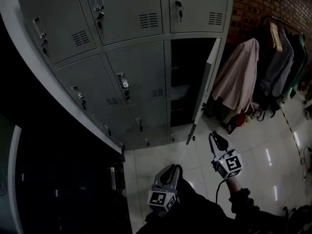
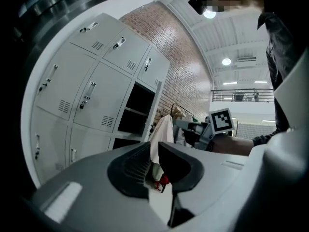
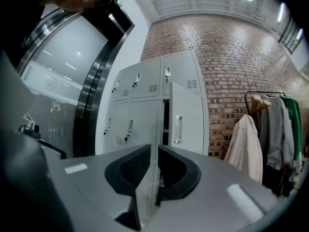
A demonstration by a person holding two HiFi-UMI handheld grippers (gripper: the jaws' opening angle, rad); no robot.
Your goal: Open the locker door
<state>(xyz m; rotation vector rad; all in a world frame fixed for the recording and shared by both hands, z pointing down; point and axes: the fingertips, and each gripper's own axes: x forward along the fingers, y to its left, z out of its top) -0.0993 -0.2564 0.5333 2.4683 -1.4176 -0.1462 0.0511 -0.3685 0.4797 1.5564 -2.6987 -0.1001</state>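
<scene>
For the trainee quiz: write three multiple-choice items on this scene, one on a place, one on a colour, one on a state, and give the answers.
1. Which column holds the open locker door?
A. left
B. middle
C. right

2. What colour is the coat hanging nearest the lockers?
A. pale beige
B. black
C. yellow

3. How does that door stand?
A. shut flush
B. swung outward
C. lying on the floor

Answers:
1 C, the dark compartment sits at the bank's right end.
2 A, it hangs pale in front of the brick wall.
3 B, the door juts out from the frame and shows the dark inside.
</scene>
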